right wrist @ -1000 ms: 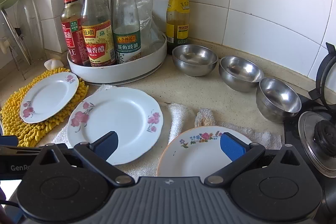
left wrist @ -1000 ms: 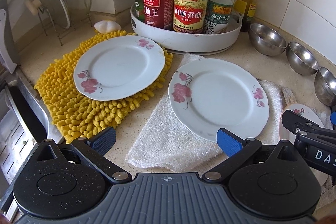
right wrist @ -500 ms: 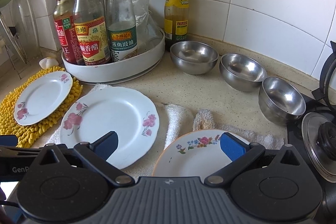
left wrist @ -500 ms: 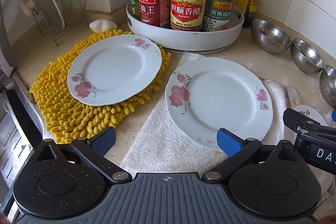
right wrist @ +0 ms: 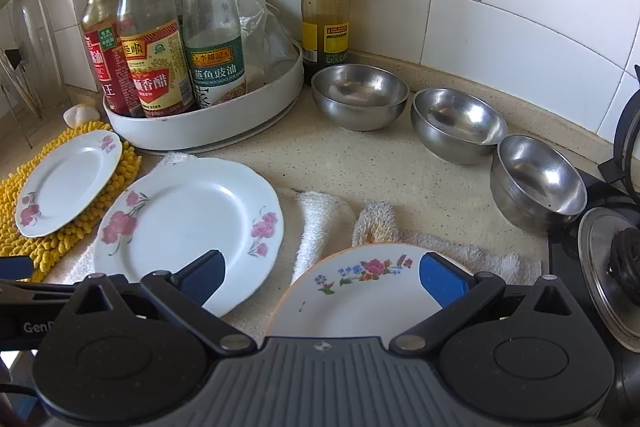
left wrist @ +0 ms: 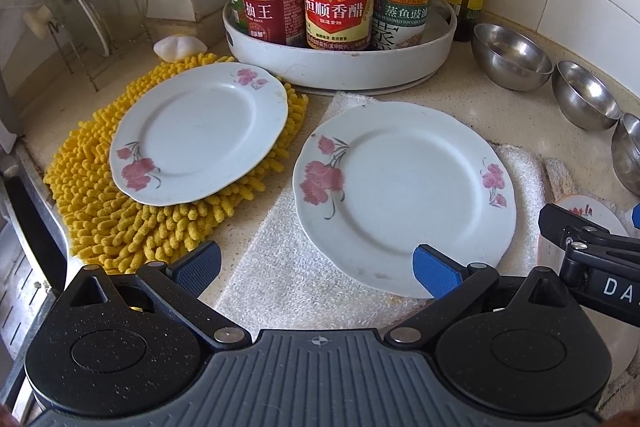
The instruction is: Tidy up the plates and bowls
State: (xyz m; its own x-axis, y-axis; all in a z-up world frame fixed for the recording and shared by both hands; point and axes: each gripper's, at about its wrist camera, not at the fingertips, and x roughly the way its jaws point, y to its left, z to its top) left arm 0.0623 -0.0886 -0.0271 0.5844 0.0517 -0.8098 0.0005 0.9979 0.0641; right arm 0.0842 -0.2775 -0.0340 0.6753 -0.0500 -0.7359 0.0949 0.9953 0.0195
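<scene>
Three plates and three steel bowls sit on my countertop (right wrist: 400,167); both tools hover low at its near edge. Largest first: the white turntable tray (left wrist: 340,75) of sauce bottles stands at the back, near the tiled corner. The white towel (left wrist: 304,267) lies along the near edge, and the yellow chenille mat (left wrist: 120,227) lies toward the left end, by the sink edge.

The large pink-flower plate (left wrist: 404,195) rests flat on the towel, mid-counter. The smaller pink-flower plate (left wrist: 200,131) rests on the mat, well apart from the large one. The orange-rimmed plate (right wrist: 360,299) with the multicoloured flowers lies on the towel's right part, just under my right tool.

Bowls run in a row along the back right: first bowl (right wrist: 360,95) beside the tray, second bowl (right wrist: 458,123) next to it, third bowl (right wrist: 540,183) nearest the stove edge. I cannot tell whether the second and third touch.

My left gripper (left wrist: 316,267) is spread wide, holding nothing, right pad over the large plate's near rim. My right gripper (right wrist: 324,279) is likewise spread and empty, straddling the orange-rimmed plate.
</scene>
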